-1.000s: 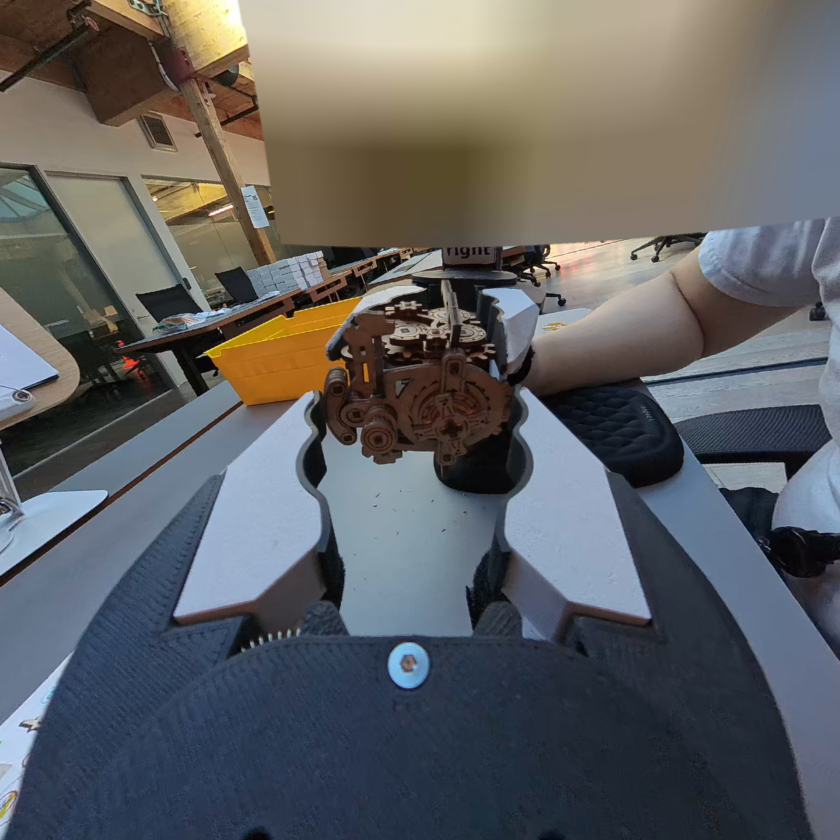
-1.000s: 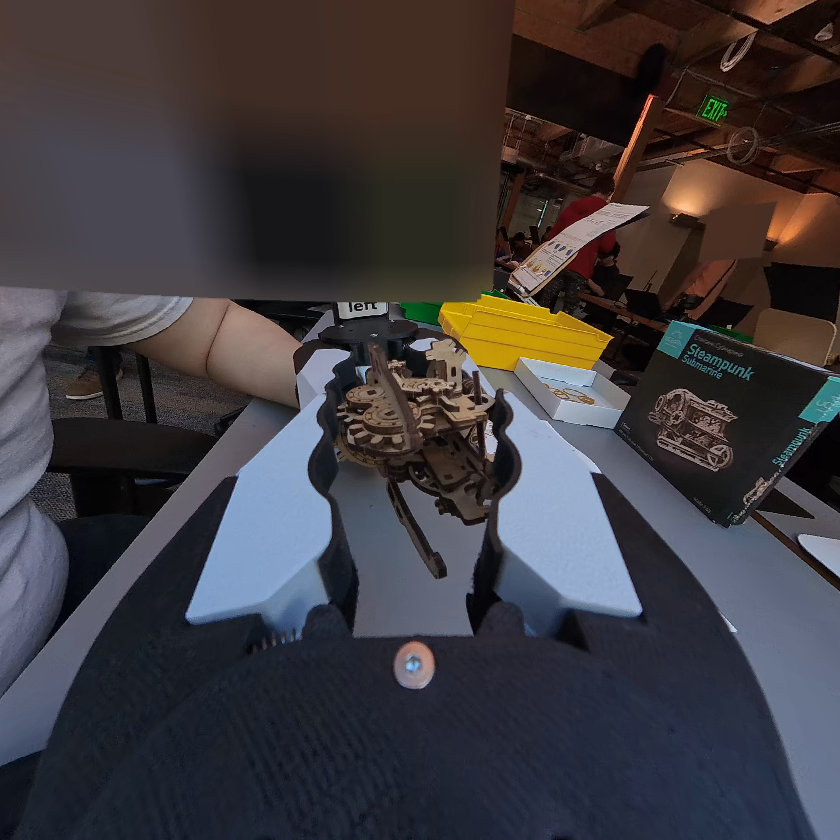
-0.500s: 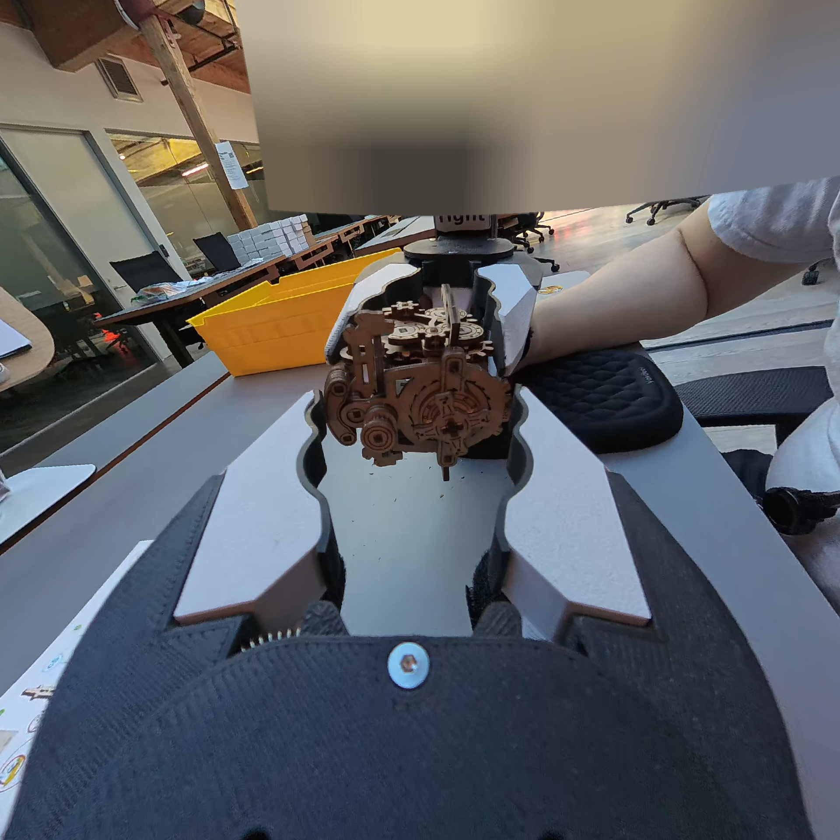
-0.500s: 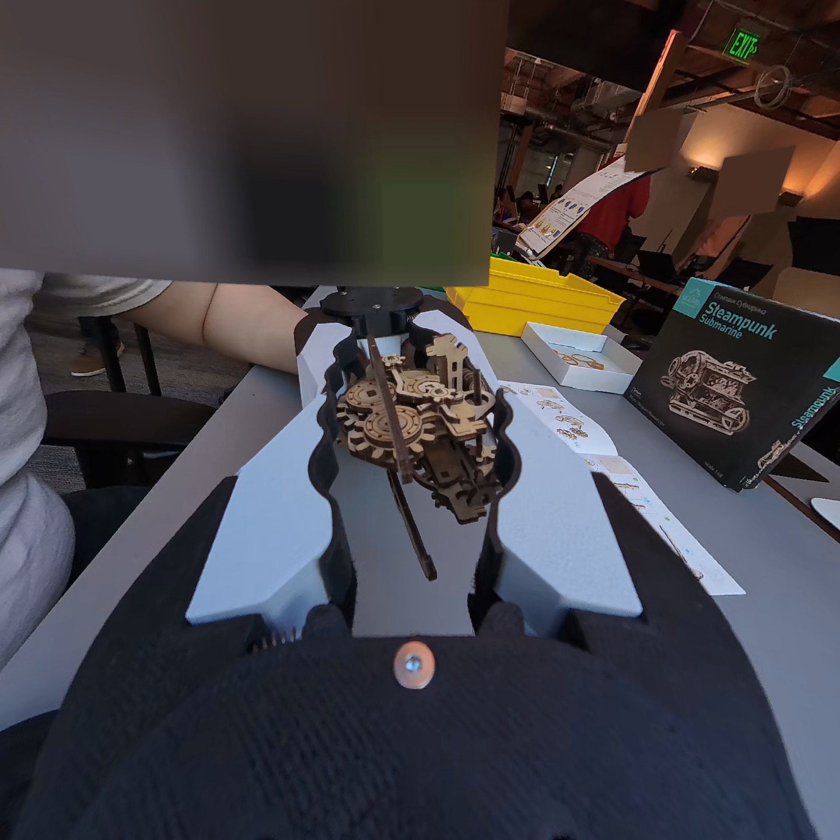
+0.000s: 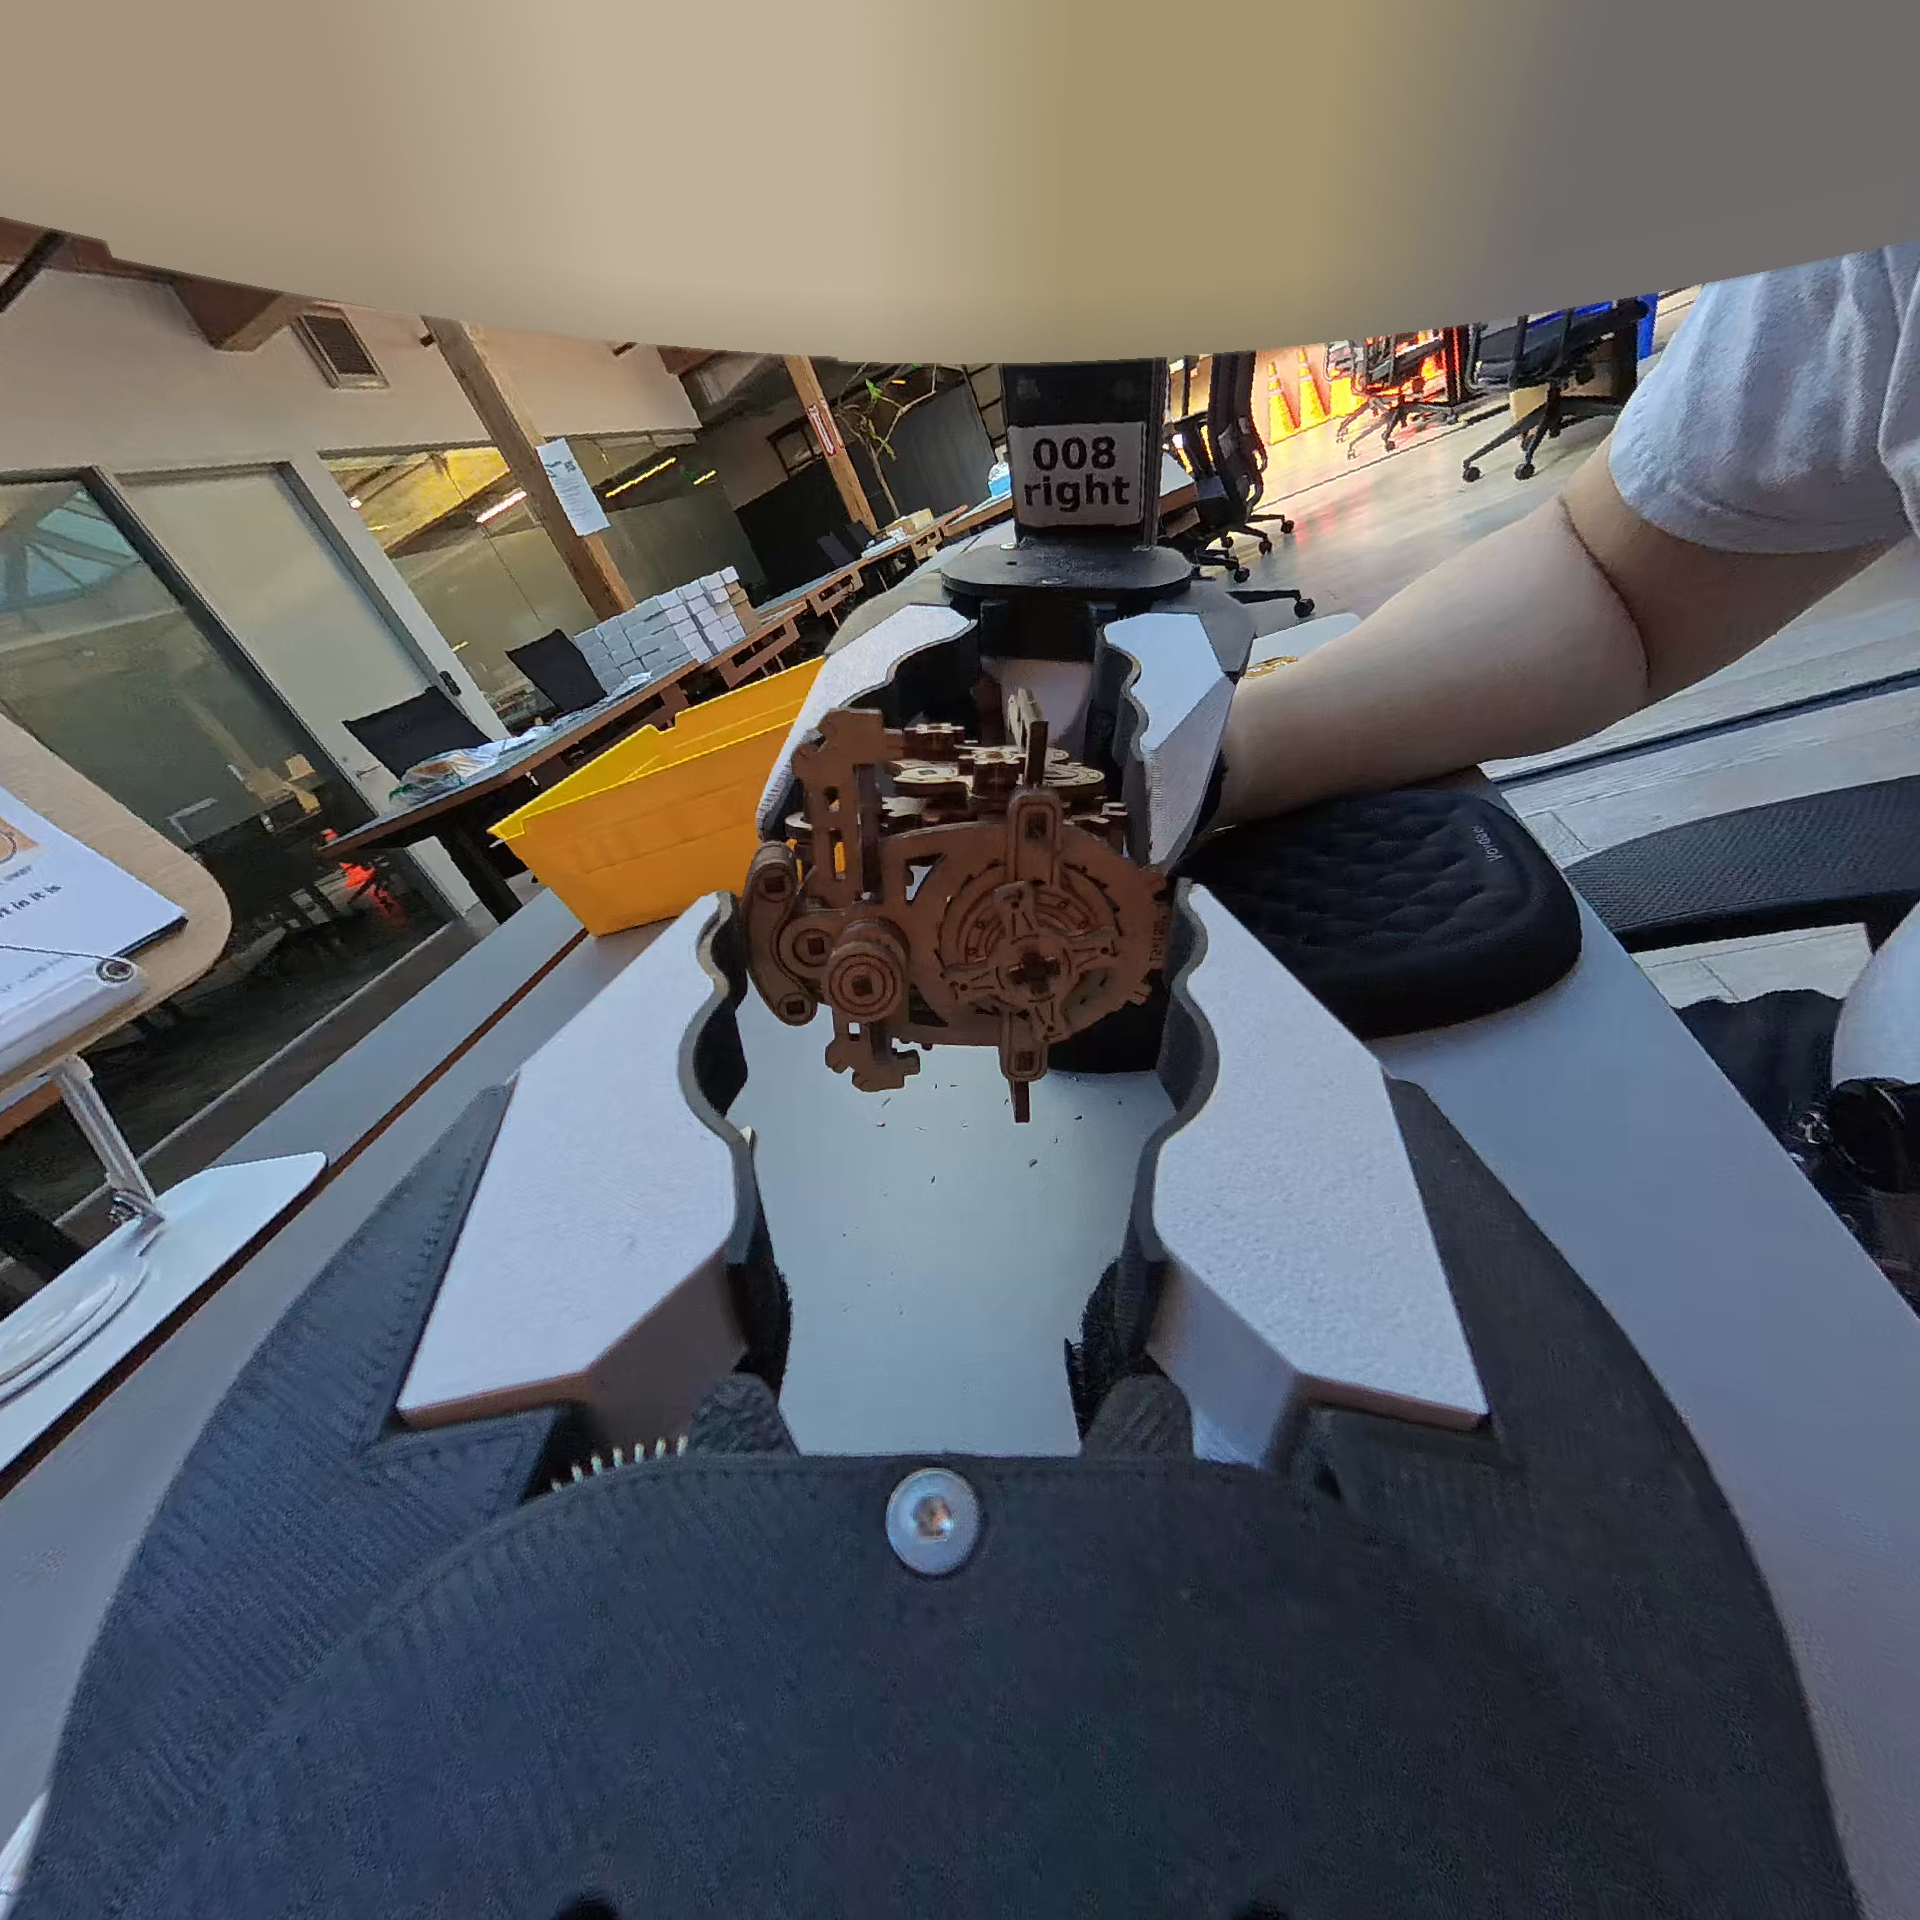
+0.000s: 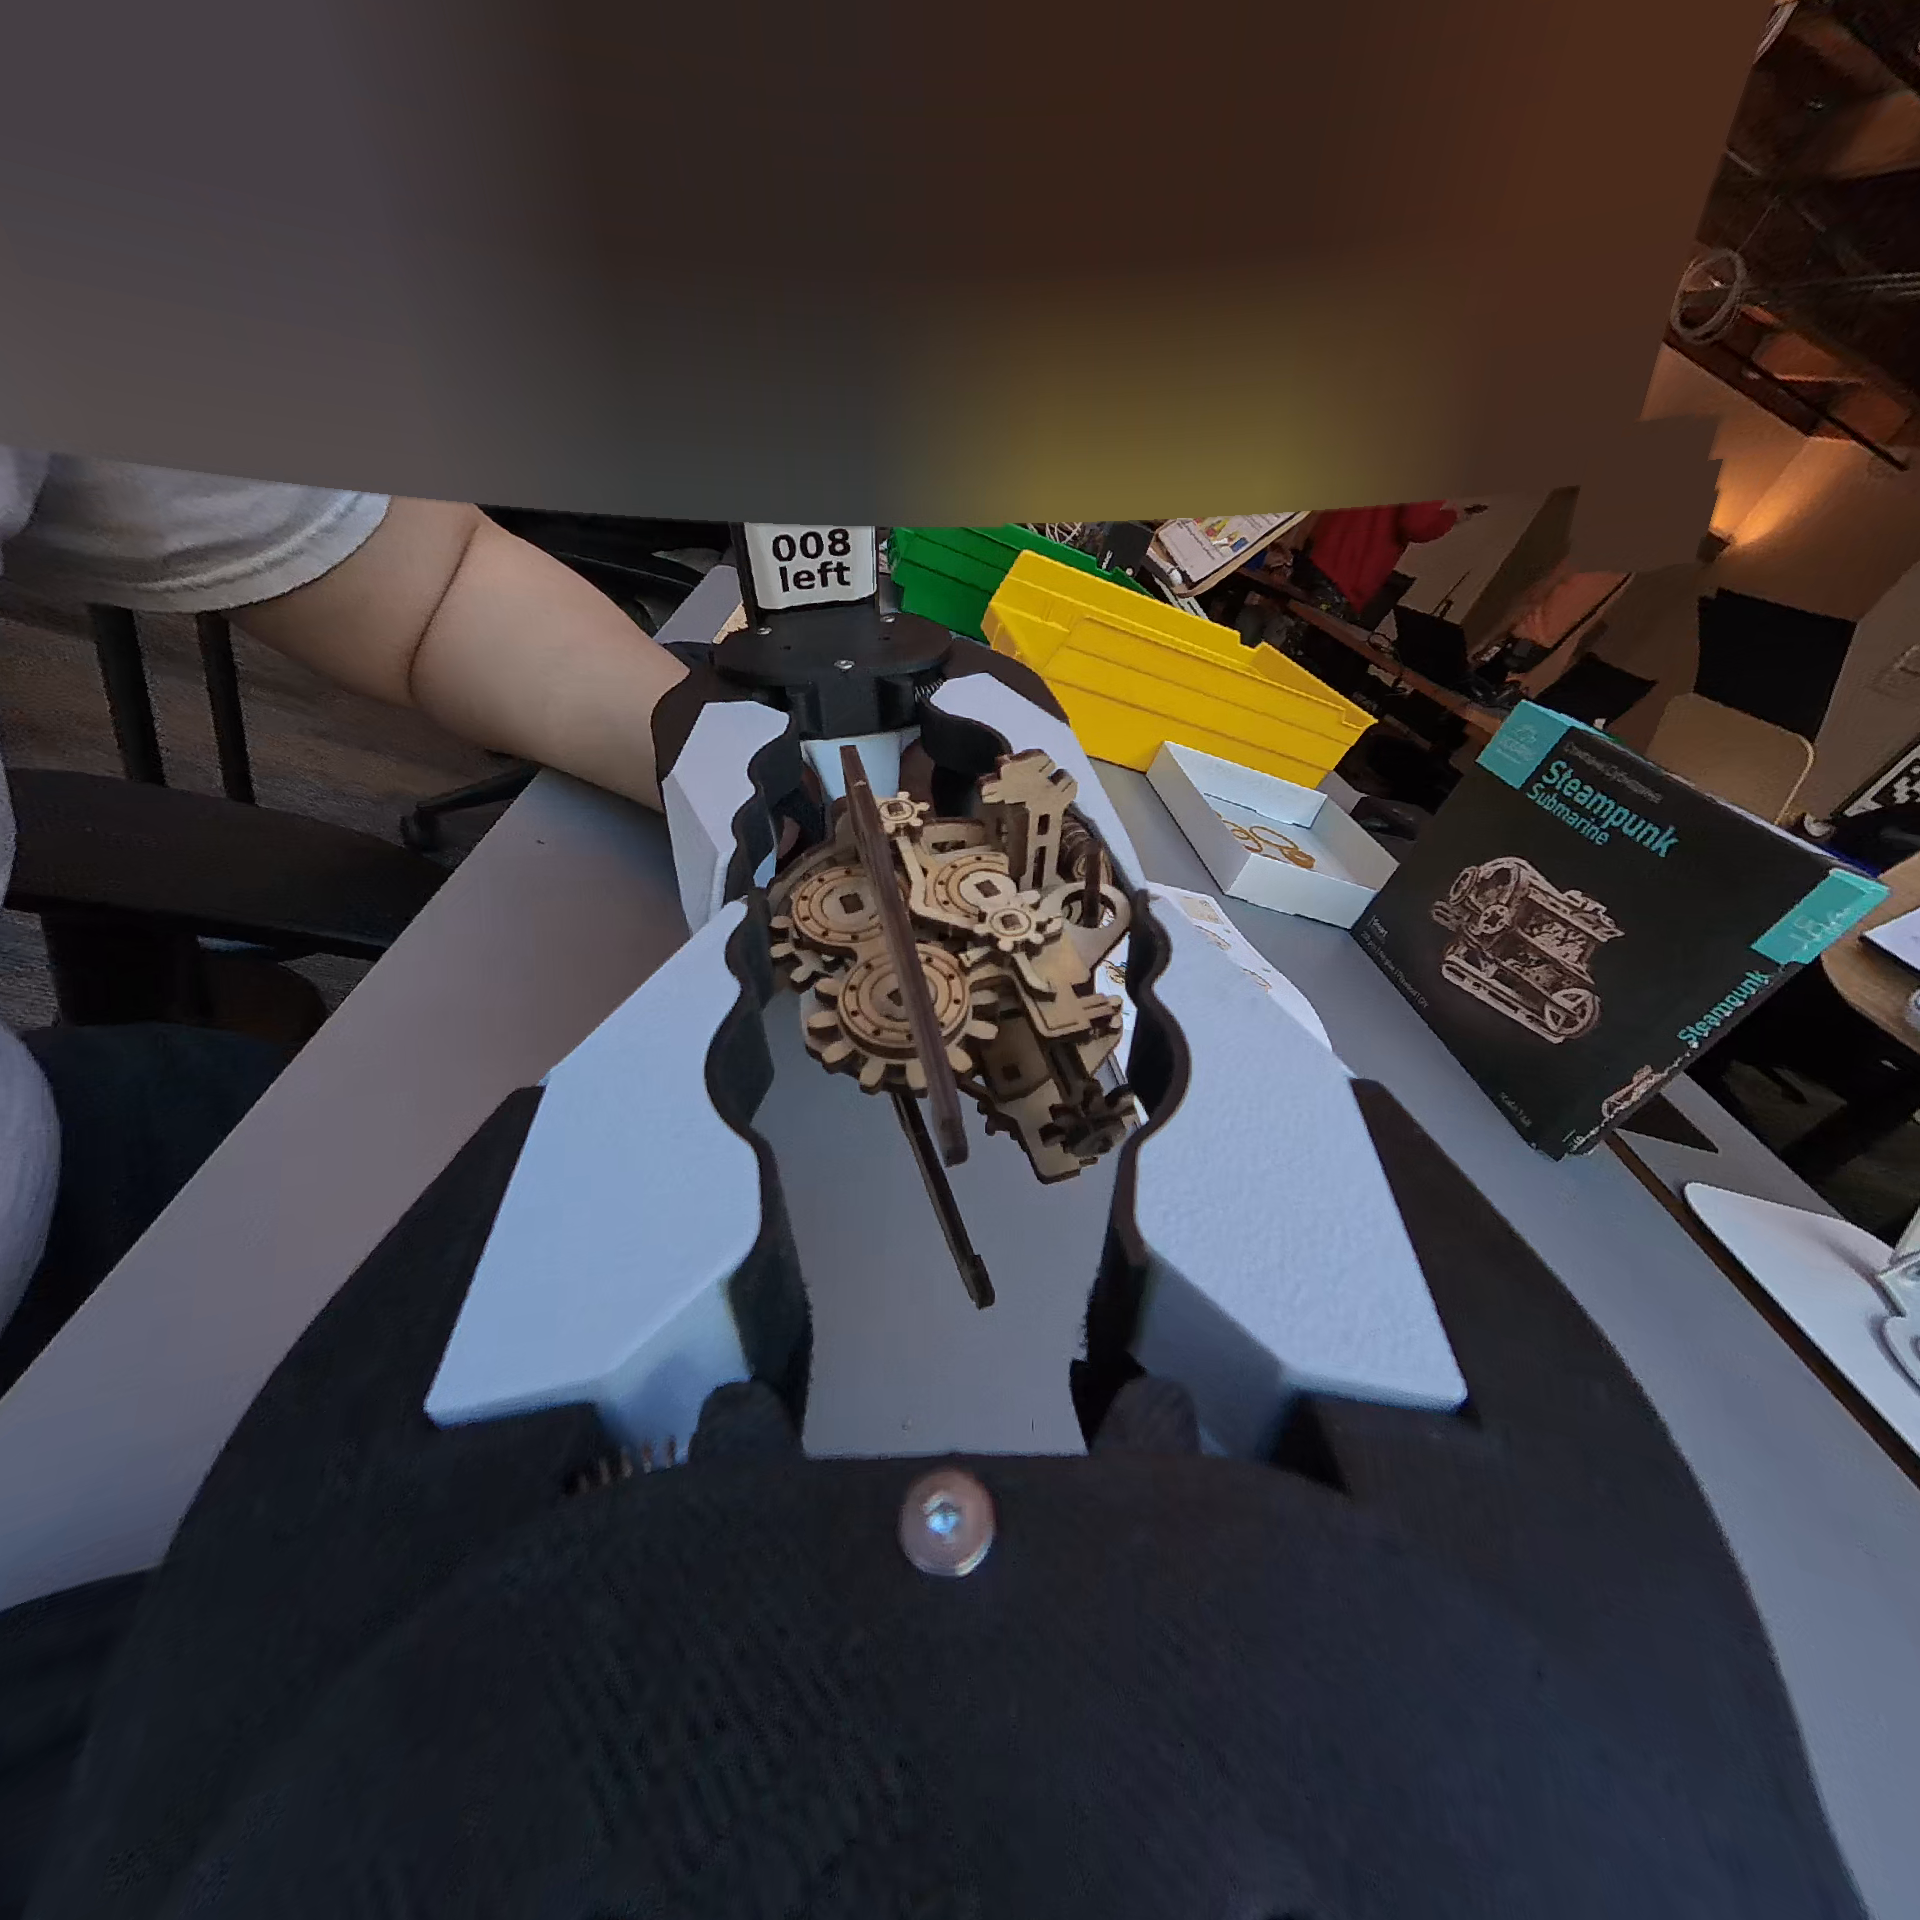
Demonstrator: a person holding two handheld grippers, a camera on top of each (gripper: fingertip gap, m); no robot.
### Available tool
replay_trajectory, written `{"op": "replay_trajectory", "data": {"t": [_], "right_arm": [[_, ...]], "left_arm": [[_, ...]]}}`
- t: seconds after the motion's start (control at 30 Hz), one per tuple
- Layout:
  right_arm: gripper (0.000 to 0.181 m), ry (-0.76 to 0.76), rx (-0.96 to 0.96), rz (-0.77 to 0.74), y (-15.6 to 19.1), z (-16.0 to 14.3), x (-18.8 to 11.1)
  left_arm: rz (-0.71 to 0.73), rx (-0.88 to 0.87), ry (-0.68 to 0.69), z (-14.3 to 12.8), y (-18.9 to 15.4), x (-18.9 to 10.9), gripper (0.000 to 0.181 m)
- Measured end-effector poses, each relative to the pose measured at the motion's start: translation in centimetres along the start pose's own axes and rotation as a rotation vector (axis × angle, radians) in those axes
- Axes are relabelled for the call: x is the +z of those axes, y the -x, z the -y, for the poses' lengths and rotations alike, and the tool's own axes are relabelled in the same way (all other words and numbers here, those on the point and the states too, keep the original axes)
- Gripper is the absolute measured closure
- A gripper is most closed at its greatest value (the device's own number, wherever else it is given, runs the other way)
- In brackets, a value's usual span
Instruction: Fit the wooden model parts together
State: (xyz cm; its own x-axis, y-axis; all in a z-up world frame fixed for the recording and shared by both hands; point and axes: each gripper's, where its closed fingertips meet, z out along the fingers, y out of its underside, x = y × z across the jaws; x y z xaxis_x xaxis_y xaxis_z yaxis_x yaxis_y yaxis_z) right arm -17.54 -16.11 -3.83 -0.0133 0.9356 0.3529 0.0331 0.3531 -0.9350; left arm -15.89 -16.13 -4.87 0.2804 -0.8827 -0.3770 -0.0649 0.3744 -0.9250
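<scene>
In the left wrist view, my left gripper (image 5: 951, 987) fills the lower half of the frame, its 2 white fingers (image 5: 603, 1174) clamped on the sides of the wooden model (image 5: 956, 925) at frame centre. The model hangs above the grey table (image 5: 935, 1299), with small dark specks on the surface under it. From this side I see a large round gear face with a cross-shaped hub. Just behind the model, my right gripper (image 5: 1023, 748) comes in from the far side, its fingers either side of the model's back end. A black wrist pad (image 5: 1392, 914) lies at centre right, with a person's forearm (image 5: 1455, 665) resting above it. A yellow bin (image 5: 665, 821) stands at centre left.

In the right wrist view, the right gripper (image 6: 945, 997) also closes on the model (image 6: 966, 966), fingertips pressed to both flanks. A thin dark wooden stick (image 6: 904, 966) runs down across the gears, and a second stick pokes out below it toward me. The left gripper (image 6: 883, 790) grips the far end. To the right of centre stands a dark kit box (image 6: 1600, 935), and a white tray (image 6: 1278, 862) and yellow bin (image 6: 1164, 675) sit farther up the table.
</scene>
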Motion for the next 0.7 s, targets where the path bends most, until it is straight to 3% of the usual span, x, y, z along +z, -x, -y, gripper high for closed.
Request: {"op": "replay_trajectory", "data": {"t": [0.37, 0.7], "right_arm": [[0.114, -0.014, -0.12, 0.006, 1.2, 1.2, -0.2], [0.114, -0.018, -0.046, -0.002, 0.7, 1.1, -0.1]], "left_arm": [[0.007, 0.122, -0.021, 1.2, -1.0, -0.2, 0.101], [-0.001, 0.031, -0.025, 1.3, -0.6, -0.2, 0.101]]}}
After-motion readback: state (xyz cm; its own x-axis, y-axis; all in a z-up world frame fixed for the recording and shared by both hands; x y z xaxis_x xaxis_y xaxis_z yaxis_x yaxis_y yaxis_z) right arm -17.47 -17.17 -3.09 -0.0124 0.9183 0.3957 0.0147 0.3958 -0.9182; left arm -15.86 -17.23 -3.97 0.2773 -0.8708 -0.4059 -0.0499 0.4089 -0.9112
